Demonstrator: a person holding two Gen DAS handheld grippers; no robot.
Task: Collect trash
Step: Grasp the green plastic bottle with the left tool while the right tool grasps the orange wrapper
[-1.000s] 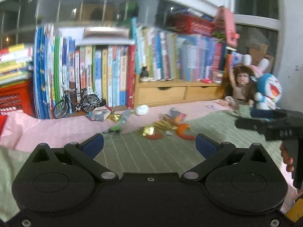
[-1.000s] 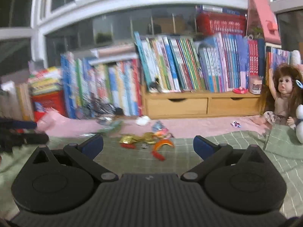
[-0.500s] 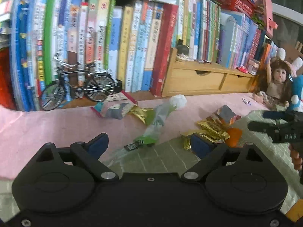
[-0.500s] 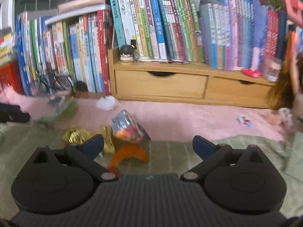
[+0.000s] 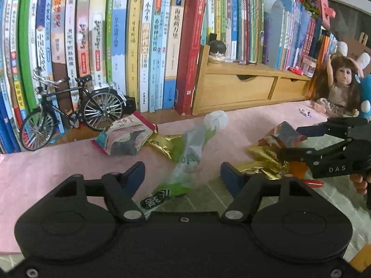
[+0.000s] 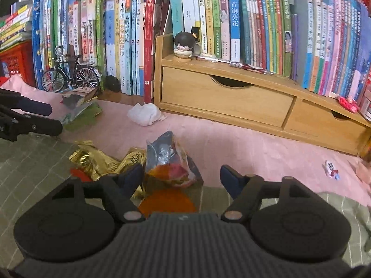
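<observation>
Trash lies scattered on a pink cloth (image 5: pixel 34 171) and a green checked cloth (image 6: pixel 30 162). My left gripper (image 5: pixel 182 177) hangs low over a long clear-and-green plastic wrapper (image 5: pixel 187 159). The wrapper lies between its closing jaws, and the pads stand apart from it. My right gripper (image 6: pixel 180 177) straddles a crumpled grey, orange and red snack bag (image 6: pixel 169 159). Its jaws are closing; the left pad is next to the bag and the right pad is well clear. Gold foil wrappers (image 6: pixel 97 159), an orange scrap (image 6: pixel 167 200), a pink-grey packet (image 5: pixel 125 136) and a white tissue (image 6: pixel 145 113) lie around.
Upright books (image 5: pixel 148 46) line the back, with a toy bicycle (image 5: pixel 71 108) in front of them. A wooden drawer unit (image 6: pixel 227 99) holds a small figurine (image 6: pixel 183 45). A doll (image 5: pixel 340 88) sits far right. A small sweet wrapper (image 6: pixel 331 172) lies on the pink cloth.
Both grippers have come forward and down to the trash pile. Their jaws have narrowed, the left around the green wrapper and the right around the crumpled snack bag.
</observation>
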